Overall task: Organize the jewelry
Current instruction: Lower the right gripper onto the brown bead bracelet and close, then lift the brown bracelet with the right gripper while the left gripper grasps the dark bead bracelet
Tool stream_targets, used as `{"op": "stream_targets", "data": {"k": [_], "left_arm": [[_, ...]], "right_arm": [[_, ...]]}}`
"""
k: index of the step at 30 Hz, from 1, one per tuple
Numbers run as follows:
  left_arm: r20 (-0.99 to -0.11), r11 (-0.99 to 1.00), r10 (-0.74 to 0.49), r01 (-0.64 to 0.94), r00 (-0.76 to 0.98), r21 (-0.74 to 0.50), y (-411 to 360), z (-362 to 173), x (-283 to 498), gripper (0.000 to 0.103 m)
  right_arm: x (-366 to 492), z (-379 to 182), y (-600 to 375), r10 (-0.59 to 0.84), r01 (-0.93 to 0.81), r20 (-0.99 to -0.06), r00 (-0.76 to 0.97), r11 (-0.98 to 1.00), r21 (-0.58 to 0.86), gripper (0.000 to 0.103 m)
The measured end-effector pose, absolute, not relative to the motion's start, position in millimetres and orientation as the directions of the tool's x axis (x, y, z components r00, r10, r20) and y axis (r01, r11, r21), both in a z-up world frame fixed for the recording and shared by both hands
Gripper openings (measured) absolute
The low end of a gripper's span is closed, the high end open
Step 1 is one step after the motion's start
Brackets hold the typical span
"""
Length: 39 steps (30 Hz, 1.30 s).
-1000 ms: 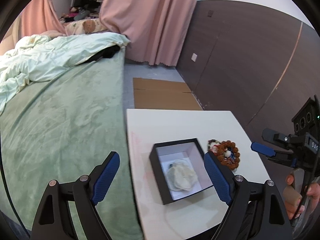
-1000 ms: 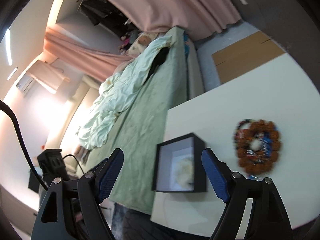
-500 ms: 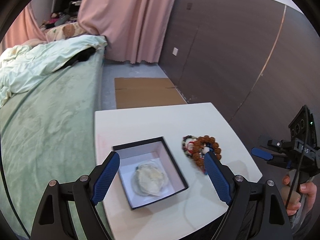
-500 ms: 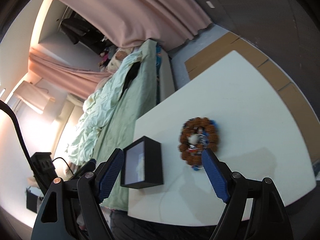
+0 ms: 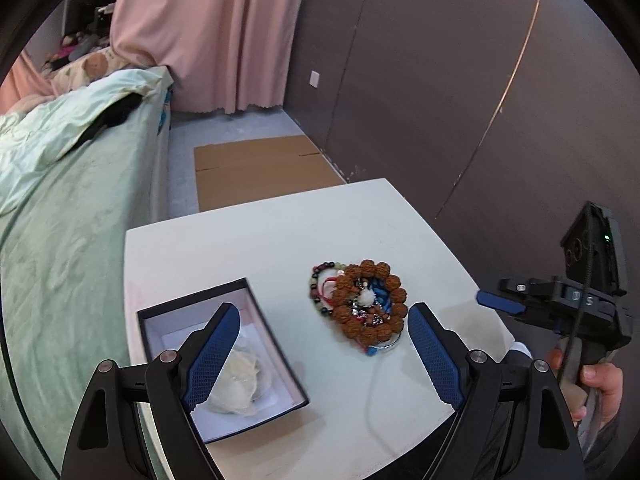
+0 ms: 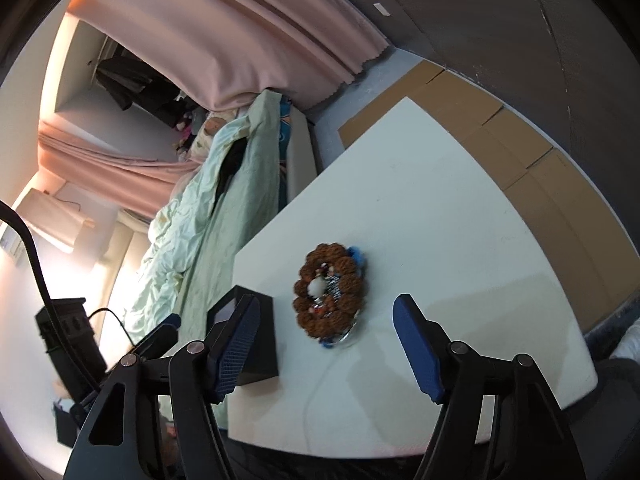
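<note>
A pile of jewelry point(image 5: 360, 306), with a brown bead bracelet on top of other beads and a blue piece, lies on the white table point(image 5: 260, 240). It also shows in the right wrist view point(image 6: 330, 294). A black open box point(image 5: 224, 356) with a white lining and a white cushion stands left of the pile; the right wrist view shows its side point(image 6: 256, 344). My left gripper point(image 5: 320, 356) is open and empty above the table between box and pile. My right gripper point(image 6: 328, 344) is open and empty, just short of the pile; the left wrist view shows it point(image 5: 500, 304) at the table's right edge.
A bed with green covers point(image 5: 60, 200) runs along the table's left side. Flat cardboard point(image 5: 260, 168) lies on the floor beyond the table. A dark panelled wall point(image 5: 460, 100) and a pink curtain point(image 5: 208, 32) stand behind.
Both grippers have swung to the right, so the box moved left in both views and the jewelry pile came to the middle. Both stay open and empty.
</note>
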<state>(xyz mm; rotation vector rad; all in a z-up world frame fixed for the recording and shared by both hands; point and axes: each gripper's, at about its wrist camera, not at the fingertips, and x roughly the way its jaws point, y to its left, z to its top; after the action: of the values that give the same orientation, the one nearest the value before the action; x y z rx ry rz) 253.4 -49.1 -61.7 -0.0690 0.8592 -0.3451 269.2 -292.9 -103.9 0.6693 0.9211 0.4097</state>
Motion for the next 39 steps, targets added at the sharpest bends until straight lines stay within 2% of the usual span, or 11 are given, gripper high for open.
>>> {"op": "stream_targets", "data": {"k": [9,16,17,19,20,32,37,39], "left_arm": [[-0.75,0.95,-0.299,0.254,0.59,-0.179,-58,-61,271,0.082],[-0.76,0.958,-0.279,0.22,0.587,-0.182,-50,-61,282,0.079],[-0.761,0.959,-0.277,0.217,0.586,-0.182,-49,-61,284,0.079],[-0.763,0.959,-0.276,0.216,0.585,-0.182,-48,-61,285,0.079],[-0.763,0.96,-0.275,0.216,0.585,-0.18,-48,-61,285,0.079],[-0.769,0.953,-0.297,0.229,0.566,-0.199,-56,-68,294,0.077],[-0.772,0.948,-0.31,0.24,0.555,-0.208,-63,-71,297,0.074],[-0.773,0.946,-0.316,0.247,0.551,-0.21,-67,-72,298,0.07]], "right_arm": [[310,-134,-273,0.581,-0.03,-0.663,0.471,0.762,0.647,0.051],[331,-145,-249,0.571,-0.053,-0.713,0.407,0.794,0.606,0.047],[332,-147,-247,0.565,-0.045,-0.722,0.4,0.799,0.6,0.043],[335,-155,-244,0.562,-0.026,-0.736,0.376,0.801,0.598,0.027],[335,-155,-245,0.568,-0.023,-0.733,0.373,0.796,0.605,0.022],[301,-98,-255,0.701,-0.147,-0.55,0.454,0.668,0.73,0.021],[288,-80,-267,0.693,-0.153,-0.52,0.5,0.662,0.734,0.021],[283,-75,-275,0.679,-0.149,-0.517,0.522,0.669,0.728,0.021]]}}
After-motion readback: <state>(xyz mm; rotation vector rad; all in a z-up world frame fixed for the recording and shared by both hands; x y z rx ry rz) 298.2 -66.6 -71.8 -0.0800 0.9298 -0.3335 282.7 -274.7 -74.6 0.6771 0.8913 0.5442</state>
